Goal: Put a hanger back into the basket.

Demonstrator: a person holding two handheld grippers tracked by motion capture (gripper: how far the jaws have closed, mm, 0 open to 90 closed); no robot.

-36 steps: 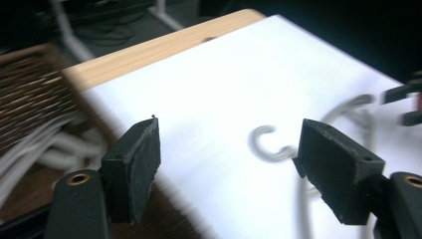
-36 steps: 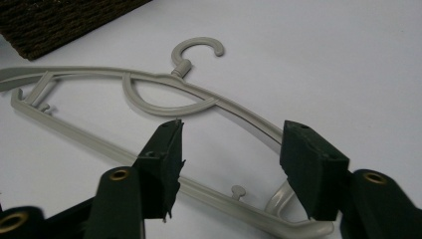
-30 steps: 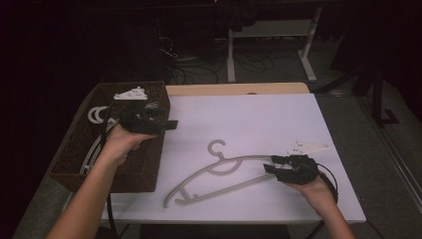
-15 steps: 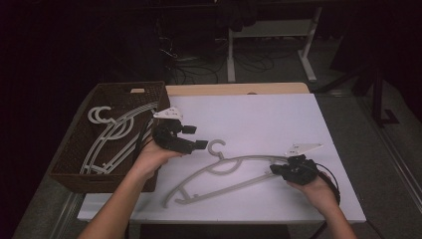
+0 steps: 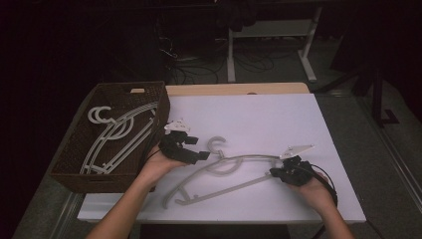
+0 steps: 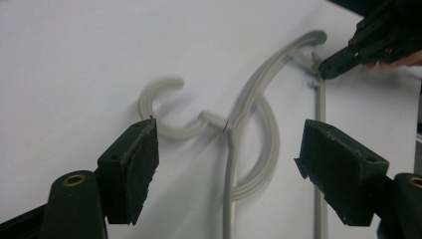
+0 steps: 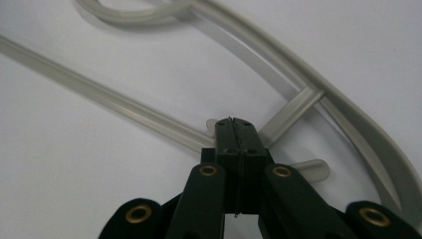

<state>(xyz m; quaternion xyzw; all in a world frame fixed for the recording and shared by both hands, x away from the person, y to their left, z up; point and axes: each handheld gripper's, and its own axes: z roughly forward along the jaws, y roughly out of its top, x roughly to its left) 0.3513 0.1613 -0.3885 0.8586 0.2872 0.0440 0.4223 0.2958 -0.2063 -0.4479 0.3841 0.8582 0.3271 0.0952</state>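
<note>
White table (image 5: 278, 119) covering fills the middle of the high view, with a dark room, cables and a stand's legs at the top of the frame.

Nearest, at the lower right of the frame, the right hand (image 5: 313, 186) lies low with its wrist close to the table, and the right gripper (image 5: 275, 173) points toward frame left at the end of the grey hanger (image 5: 234, 169). Its jaws have just been closing and now stand clenched together; in the right gripper view their tips sit at the junction of the hanger's straight bar and short strut, with nothing visibly between them (they seem to pin that end down rather than pinch it, though I cannot be sure). Pressing there would probably keep the hanger from sliding while the other hand takes hold.

Further in, at centre left, the left hand (image 5: 159, 162) reaches in from the bottom edge, palm under the left gripper (image 5: 201, 156), which aims at the hanger's neck. Its jaws are released and spread wide, framing the hook and neck without touching, likely lined up for a grasp.

The hanger lies flat on the table, its hook toward the frame's centre.

Beyond, at the upper left, a brown wicker basket (image 5: 74, 169) holds more hangers (image 5: 112, 137), possibly where this one is headed.
</note>
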